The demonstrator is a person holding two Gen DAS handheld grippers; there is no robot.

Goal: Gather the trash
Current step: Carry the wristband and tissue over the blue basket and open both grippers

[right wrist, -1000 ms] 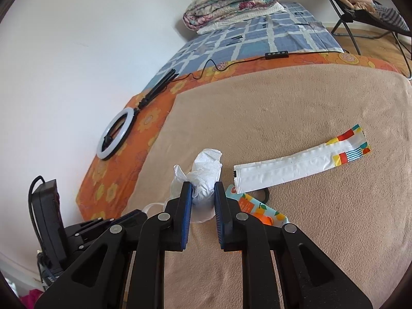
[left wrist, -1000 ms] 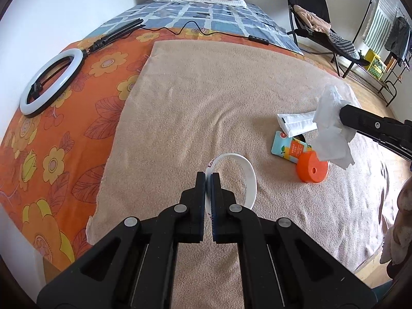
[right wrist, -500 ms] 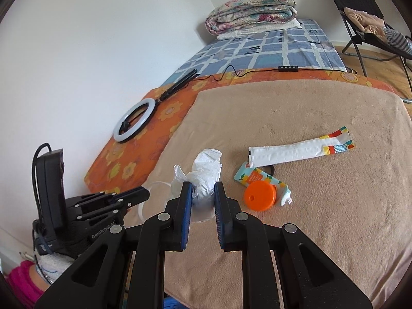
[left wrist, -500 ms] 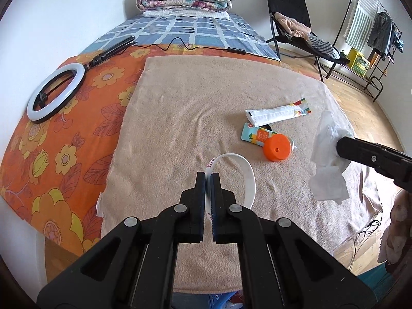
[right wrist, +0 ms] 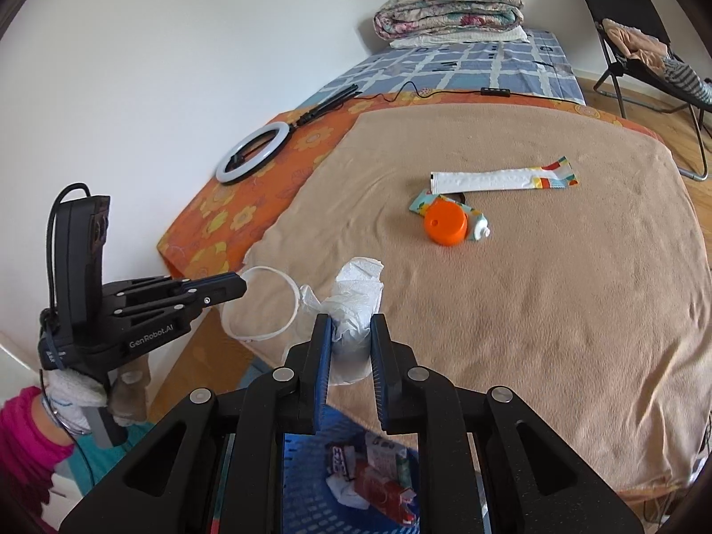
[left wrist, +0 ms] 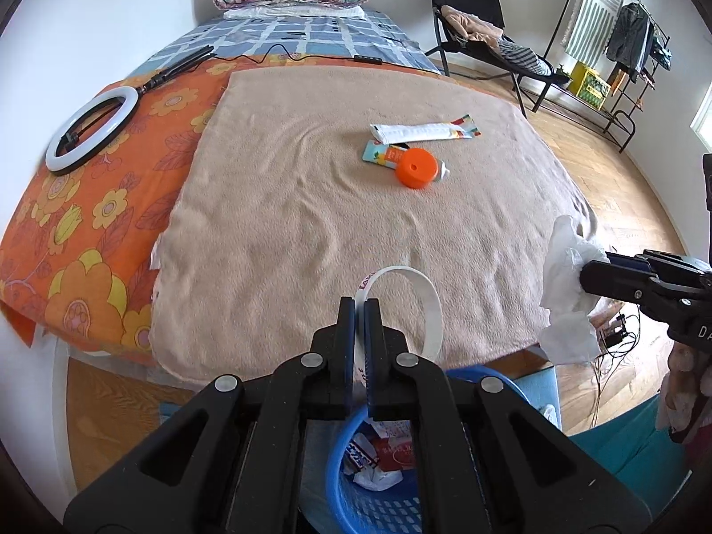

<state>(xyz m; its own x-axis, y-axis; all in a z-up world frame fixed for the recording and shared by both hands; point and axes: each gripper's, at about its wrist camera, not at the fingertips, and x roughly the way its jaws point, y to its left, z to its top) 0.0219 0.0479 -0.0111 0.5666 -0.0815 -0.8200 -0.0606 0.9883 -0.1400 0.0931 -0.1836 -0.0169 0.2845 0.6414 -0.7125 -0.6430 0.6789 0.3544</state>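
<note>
White paper ring (left wrist: pixel 402 298) is seen clamped between the closed jaws of the left gripper (left wrist: pixel 359 311), held above the near edge of the beige blanket (left wrist: pixel 311 204). Crumpled white tissue (right wrist: pixel 356 307) is pinched between the 2 fingers of the right gripper (right wrist: pixel 351 333), its loose folds hanging below the pads. Both grippers are held over a blue perforated basket (right wrist: pixel 307 458) that stands on the floor at the foot of the bed, and wrappers and scraps of paper are already lying inside it. On the blanket, well apart from both grippers, 3 pieces are left: a long white wrapper (left wrist: pixel 422 131) with a coloured end, a small patterned tube (left wrist: pixel 382 153) beside it, and an orange lid (left wrist: pixel 414 173) resting partly on that tube. A ring light (left wrist: pixel 91 127) is lying on the orange flowered sheet (left wrist: pixel 75 231) near the wall.
</note>
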